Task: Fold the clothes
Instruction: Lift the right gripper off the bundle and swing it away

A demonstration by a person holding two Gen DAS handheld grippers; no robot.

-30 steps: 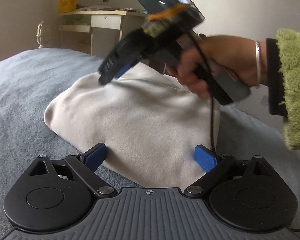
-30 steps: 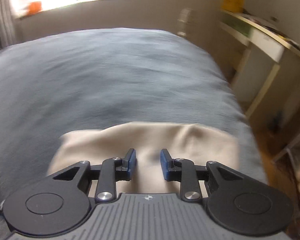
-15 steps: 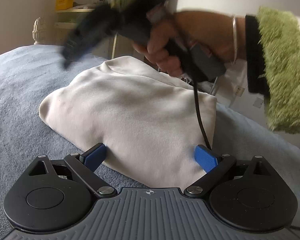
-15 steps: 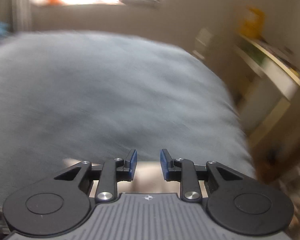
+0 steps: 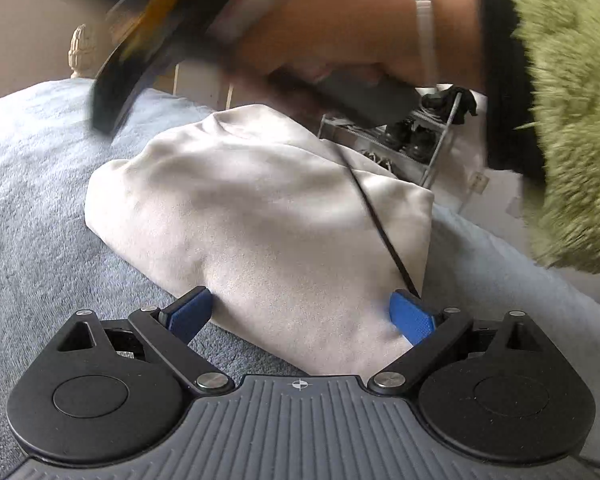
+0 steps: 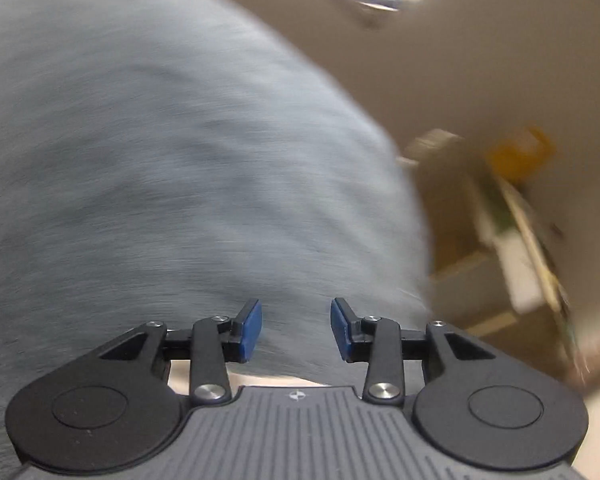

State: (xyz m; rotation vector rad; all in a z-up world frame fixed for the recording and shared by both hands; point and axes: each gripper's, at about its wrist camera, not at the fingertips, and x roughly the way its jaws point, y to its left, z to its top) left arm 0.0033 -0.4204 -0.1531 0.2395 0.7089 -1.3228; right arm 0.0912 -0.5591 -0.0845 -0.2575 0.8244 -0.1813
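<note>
While the left gripper (image 5: 300, 312) is gaping around the folded cream garment (image 5: 268, 216), the right gripper (image 6: 296, 330) is hovering unclenched, empty, at twelve o'clock.

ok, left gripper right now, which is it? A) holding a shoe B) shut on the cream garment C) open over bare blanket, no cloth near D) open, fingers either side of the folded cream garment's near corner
D: the left gripper has its blue fingers spread wide with the folded cream garment lying between them on the grey-blue blanket.
</note>
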